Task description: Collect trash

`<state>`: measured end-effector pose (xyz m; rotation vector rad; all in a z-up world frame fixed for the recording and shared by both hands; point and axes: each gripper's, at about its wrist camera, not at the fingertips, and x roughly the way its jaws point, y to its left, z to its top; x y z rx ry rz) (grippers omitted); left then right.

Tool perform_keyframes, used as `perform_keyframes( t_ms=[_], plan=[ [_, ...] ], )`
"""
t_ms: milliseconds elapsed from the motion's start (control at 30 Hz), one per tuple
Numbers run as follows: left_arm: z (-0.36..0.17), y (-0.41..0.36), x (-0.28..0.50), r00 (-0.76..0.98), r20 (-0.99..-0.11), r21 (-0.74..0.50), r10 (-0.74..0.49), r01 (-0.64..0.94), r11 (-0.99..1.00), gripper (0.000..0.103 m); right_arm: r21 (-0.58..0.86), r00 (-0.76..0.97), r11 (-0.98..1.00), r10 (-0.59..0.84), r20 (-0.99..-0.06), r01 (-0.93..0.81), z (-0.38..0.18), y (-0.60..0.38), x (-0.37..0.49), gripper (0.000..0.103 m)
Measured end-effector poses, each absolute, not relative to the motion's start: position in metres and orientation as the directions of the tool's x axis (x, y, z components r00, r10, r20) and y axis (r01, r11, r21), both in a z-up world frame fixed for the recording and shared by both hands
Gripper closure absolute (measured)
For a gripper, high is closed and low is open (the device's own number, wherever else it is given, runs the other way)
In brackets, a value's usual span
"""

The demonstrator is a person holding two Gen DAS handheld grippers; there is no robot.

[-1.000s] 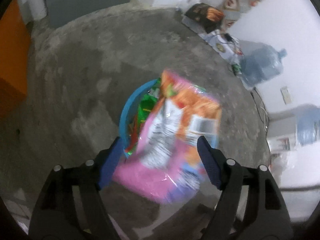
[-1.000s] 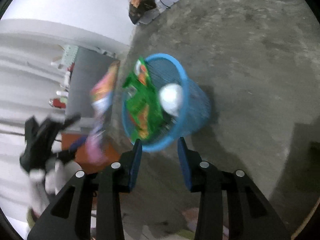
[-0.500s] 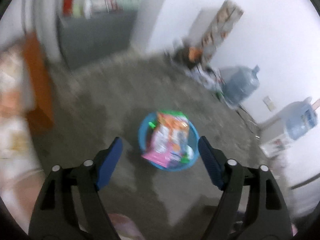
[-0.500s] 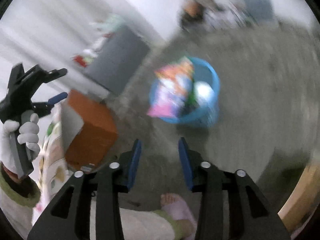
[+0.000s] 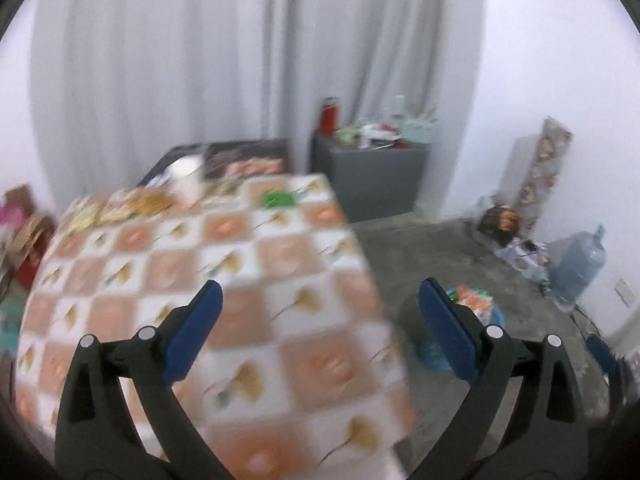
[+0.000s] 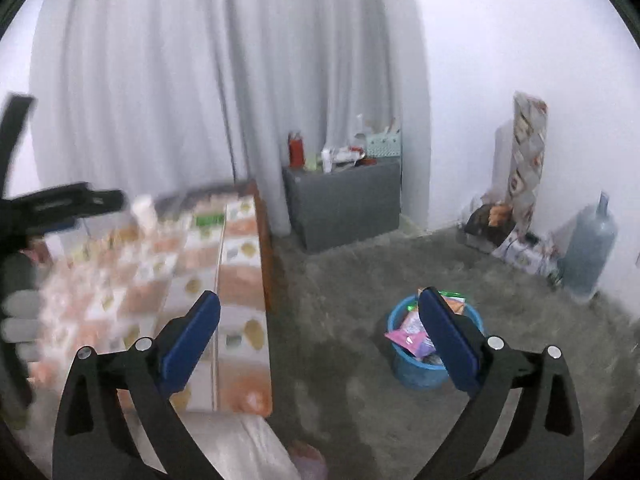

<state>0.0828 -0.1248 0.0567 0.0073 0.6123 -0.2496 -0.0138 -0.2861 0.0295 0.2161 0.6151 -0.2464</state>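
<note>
While its blue fingers stand wide apart and empty, the left gripper [image 5: 320, 332] looks across the checkered bench [image 5: 208, 280], where a green wrapper [image 5: 278, 199] lies near the far edge; the blue trash basket [image 5: 486, 320] sits on the floor, mostly hidden behind the right finger. Seen from the right wrist, the right gripper [image 6: 320, 334] is likewise spread and holding nothing, the basket [image 6: 416, 374] standing well apart from the bench [image 6: 236, 280] with a pink packet [image 6: 408, 336] draped over its rim. Such wrappers are probably light, crinkly and slippery, best pinched at a flat edge. A second earlier, the left gripper hung over the basket as the pink packet fell; both have since swung up toward the bench.
</note>
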Motion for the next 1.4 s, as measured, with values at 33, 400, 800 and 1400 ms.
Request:
perform_keyframes(
  t_ms=[33, 400, 800, 1400],
  plan=[
    [0.049, -0.110, 0.076, 0.788, -0.583, -0.060, -0.196, 0.199, 0.978, 0.009, 0.087, 0.756, 0.955, -0.168, -0.633, 0.285, 0.027, -0.275, -0.010, 0.006],
    [-0.012, -0.050, 0.044, 0.727, -0.686, 0.019, -0.042, 0.075, 0.997, 0.009, -0.005, 0.644, 0.963, -0.185, -0.742, 0.271, 0.011, -0.235, -0.018, 0.006],
    [-0.019, -0.064, 0.040, 0.723, -0.690, 0.058, -0.027, 0.093, 0.994, 0.009, -0.009, 0.559, 0.912, -0.259, -0.788, 0.410, -0.010, -0.276, -0.036, 0.006],
    [-0.023, -0.073, 0.034, 0.692, -0.719, 0.031, -0.063, 0.123, 0.992, 0.009, -0.009, 0.558, 0.906, -0.269, -0.785, 0.424, -0.012, -0.283, -0.040, 0.006]
  ],
)
